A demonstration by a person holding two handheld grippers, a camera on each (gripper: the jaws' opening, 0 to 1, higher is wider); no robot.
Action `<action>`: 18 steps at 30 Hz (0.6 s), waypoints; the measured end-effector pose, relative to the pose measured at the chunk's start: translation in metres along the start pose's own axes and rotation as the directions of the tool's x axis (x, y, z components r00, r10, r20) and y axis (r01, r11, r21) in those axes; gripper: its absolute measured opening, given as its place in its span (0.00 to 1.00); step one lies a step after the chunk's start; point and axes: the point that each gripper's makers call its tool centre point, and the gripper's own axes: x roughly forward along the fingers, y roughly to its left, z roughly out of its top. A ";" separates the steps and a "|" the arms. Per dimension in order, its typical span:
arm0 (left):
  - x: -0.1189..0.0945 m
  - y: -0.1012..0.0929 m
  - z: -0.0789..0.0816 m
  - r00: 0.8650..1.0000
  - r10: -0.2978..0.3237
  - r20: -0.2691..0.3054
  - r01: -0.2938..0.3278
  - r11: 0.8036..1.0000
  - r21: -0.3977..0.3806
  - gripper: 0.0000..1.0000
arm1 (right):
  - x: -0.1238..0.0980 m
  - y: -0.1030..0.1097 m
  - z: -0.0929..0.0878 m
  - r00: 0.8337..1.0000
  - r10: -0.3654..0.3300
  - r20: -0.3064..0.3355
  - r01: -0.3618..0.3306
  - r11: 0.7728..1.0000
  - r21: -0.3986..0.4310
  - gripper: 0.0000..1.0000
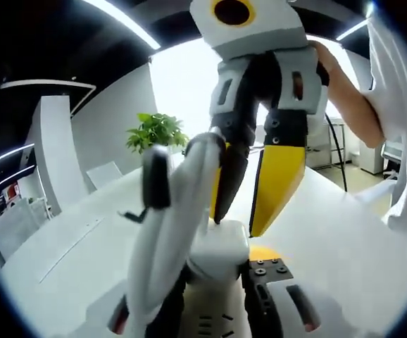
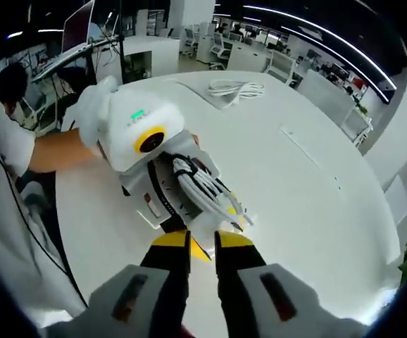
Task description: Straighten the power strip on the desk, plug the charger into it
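A white charger block (image 1: 221, 246) with its white cord bundled in loops (image 1: 168, 225) is held above the white desk (image 1: 344, 232). My left gripper (image 1: 221, 271) is shut on the block, with the cord bundle hiding its left jaw. My right gripper (image 1: 237, 227) comes down from above, its yellow-tipped jaws a narrow gap apart and pinching the block's top. In the right gripper view the charger (image 2: 205, 227) sits just beyond my right gripper (image 2: 203, 243). The looped cord (image 2: 202, 184) lies along the left gripper (image 2: 207, 248), which a gloved hand holds.
A loose coil of white cable (image 2: 236, 88) lies on the far part of the round white desk (image 2: 295, 162). A person's arm (image 2: 55, 155) and white sleeve (image 1: 401, 105) are close by. A green plant (image 1: 155, 130) stands beyond the desk, with office desks and chairs behind.
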 end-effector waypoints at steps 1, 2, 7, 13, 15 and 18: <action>0.000 0.000 0.000 1.000 0.000 0.000 0.000 1.000 0.000 0.33 | 0.000 0.000 0.000 1.000 0.000 0.010 0.000 1.000 0.015 0.16; 0.000 0.000 0.000 1.000 0.000 0.000 0.000 1.000 -0.001 0.33 | -0.001 0.000 -0.001 1.000 -0.001 0.013 0.001 1.000 0.016 0.16; 0.000 0.000 0.000 1.000 -0.002 0.001 0.002 1.000 -0.010 0.33 | -0.005 -0.005 -0.004 0.999 -0.041 0.020 0.040 0.999 0.012 0.20; 0.000 0.001 0.001 1.000 0.002 0.005 -0.002 1.000 -0.018 0.35 | -0.014 -0.008 -0.008 0.988 -0.104 0.113 0.098 0.993 0.061 0.22; 0.000 0.001 0.001 1.000 0.002 0.006 -0.002 1.000 -0.021 0.35 | -0.013 -0.005 -0.014 0.988 -0.104 0.114 0.099 0.994 0.051 0.22; 0.000 0.000 0.001 1.000 0.003 0.008 -0.003 1.000 -0.024 0.35 | -0.012 -0.004 -0.018 0.985 -0.113 0.128 0.104 0.991 0.080 0.23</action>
